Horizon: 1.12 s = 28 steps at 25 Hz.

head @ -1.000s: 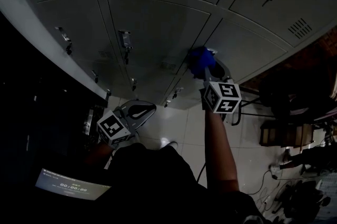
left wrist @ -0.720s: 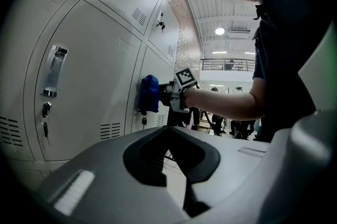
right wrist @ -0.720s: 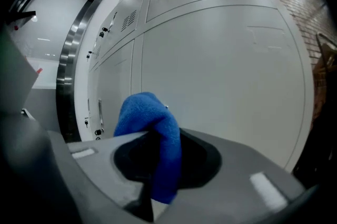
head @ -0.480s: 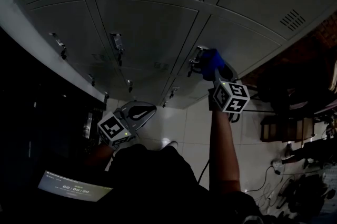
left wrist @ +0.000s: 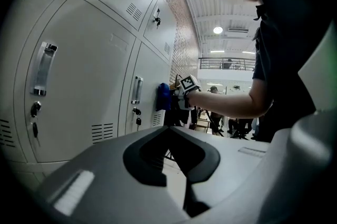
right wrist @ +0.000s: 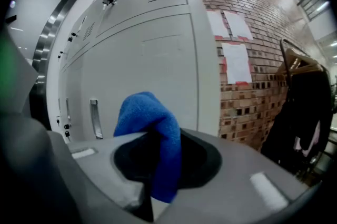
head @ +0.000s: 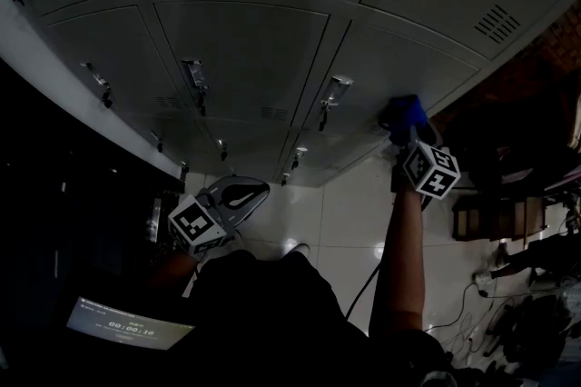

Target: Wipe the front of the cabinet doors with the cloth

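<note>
In the head view, the right claw (head: 410,140) reaches out on a bare forearm (head: 402,258) and holds the blue cloth (head: 404,114) against the right-hand locker door (head: 399,58), near that door's outer edge and well to the right of its handle (head: 333,91). The left claw (head: 243,191) hangs low by the person's body, well apart from the cabinet doors. A small lit screen (head: 127,322) shows at the lower left.

In the left gripper view, the left claw's jaws are drawn together with nothing between them. Beyond them the cloth looks flat against the door face, just beside a key (left wrist: 138,121) hanging under a handle (left wrist: 137,90).

In the right gripper view, the right claw's jaws are clamped on the cloth, which bunches up in a fold above them and hangs down in the gap. The grey door fills the space behind, with a brick wall (right wrist: 253,97) and pinned papers (right wrist: 236,62) just past its edge.

The stroke in hand appears to be a pass across this door. To do it well, the fold should press on the metal, not the claw's tips. Strokes should overlap from edge to edge, ease round the handle and key, and not drag the cloth loose from the grip.
</note>
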{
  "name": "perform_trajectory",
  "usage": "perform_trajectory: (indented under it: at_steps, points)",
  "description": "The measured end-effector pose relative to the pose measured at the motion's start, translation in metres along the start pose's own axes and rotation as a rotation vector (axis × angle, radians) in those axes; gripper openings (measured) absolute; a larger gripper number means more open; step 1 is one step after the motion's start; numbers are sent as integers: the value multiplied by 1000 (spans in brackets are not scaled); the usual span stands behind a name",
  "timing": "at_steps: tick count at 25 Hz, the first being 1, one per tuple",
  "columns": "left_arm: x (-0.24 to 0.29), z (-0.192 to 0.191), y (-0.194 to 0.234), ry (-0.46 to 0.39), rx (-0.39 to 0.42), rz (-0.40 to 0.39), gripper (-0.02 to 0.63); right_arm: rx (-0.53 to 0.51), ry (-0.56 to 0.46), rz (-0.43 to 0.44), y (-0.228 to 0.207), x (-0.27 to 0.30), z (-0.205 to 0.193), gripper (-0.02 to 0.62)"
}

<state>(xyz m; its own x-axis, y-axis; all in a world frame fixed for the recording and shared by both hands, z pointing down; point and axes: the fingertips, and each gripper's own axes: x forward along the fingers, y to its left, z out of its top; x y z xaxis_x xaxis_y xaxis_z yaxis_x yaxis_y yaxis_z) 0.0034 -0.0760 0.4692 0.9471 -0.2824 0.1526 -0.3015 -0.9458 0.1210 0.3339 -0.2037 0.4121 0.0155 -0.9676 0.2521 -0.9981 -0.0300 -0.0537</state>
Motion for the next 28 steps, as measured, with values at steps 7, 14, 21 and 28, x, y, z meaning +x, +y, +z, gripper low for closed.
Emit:
perform_trajectory:
  at_steps: [7, 14, 21, 28]
  points:
    - [2, -2, -2, 8, 4, -10, -3, 51, -13, -101, -53, -11, -1, 69]
    - [4, -2, -2, 7, 0, -13, -3, 49, -14, -149, -65, -19, -7, 69]
    - [-3, -7, -2, 3, -12, -10, -3, -32, -25, 11, 24, -13, -28, 69]
    - [-11, -4, 3, 0, 2, 15, -3, -116, 13, 227, 131, 18, -44, 69]
